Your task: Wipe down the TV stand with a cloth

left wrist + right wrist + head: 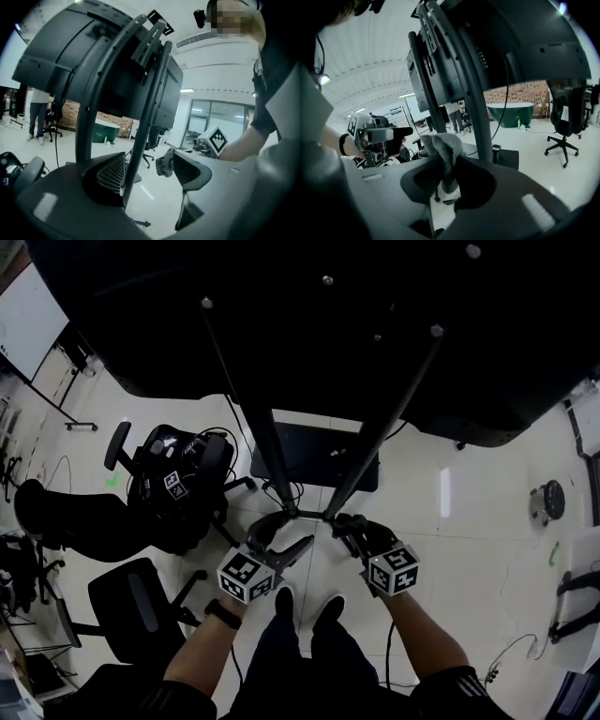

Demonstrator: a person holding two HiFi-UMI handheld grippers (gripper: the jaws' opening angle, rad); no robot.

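Observation:
The TV stand has two black poles that slant up to the back of a large dark TV. My left gripper is open, and in the left gripper view the left pole passes between its jaws, close against the left pad. My right gripper is at the foot of the right pole. It is shut on a grey fluffy cloth, which sticks up from its jaws just in front of the pole. The cloth also shows past the left gripper's right jaw.
The stand's black base plate lies on the white tiled floor. Office chairs and a chair loaded with gear stand to the left. A green tub and another chair sit farther off. A person stands in the distance.

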